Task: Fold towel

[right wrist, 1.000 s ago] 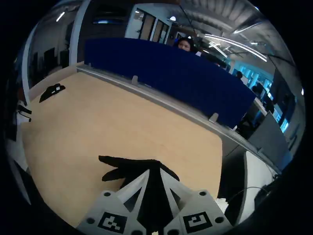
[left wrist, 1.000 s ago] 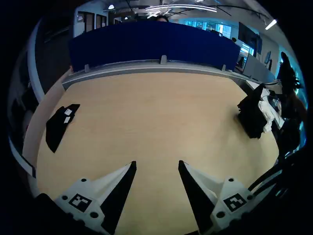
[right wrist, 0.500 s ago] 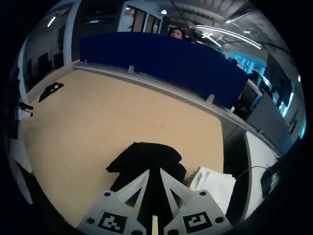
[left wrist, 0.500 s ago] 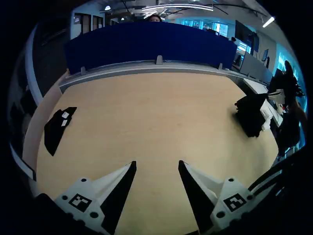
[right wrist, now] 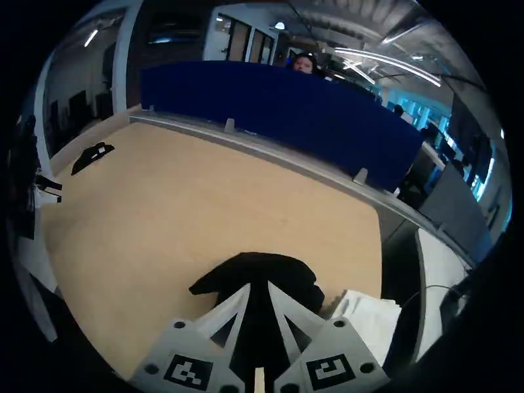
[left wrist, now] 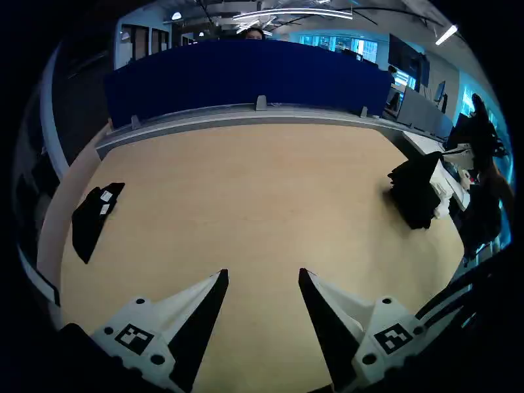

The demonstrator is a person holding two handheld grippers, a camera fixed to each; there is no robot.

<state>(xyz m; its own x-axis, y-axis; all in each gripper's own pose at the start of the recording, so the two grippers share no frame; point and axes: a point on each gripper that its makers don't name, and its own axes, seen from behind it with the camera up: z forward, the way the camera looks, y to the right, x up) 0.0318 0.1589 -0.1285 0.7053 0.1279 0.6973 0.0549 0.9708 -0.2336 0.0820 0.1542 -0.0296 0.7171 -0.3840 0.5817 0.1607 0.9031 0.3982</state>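
Note:
A crumpled black towel [right wrist: 262, 272] hangs bunched at the right end of the light wooden table [right wrist: 164, 203]. My right gripper [right wrist: 259, 288] is shut on it, the fabric spilling out around both fingertips. In the left gripper view the same black towel [left wrist: 414, 193] is a dark heap near the table's right edge. The right gripper [left wrist: 462, 157] and the hand holding it are above the heap. My left gripper [left wrist: 262, 275] is open over bare tabletop, nothing between its fingers.
A second black cloth [left wrist: 92, 216] with white tags lies flat at the table's left end. A stack of white towels [right wrist: 370, 321] sits beside the held towel. A blue partition [left wrist: 249, 72] runs along the far edge, a person behind it.
The black towel went from lying spread out to a gathered bunch in the right gripper. The white stack came into the right gripper view. The left gripper stayed open, barely drifting.

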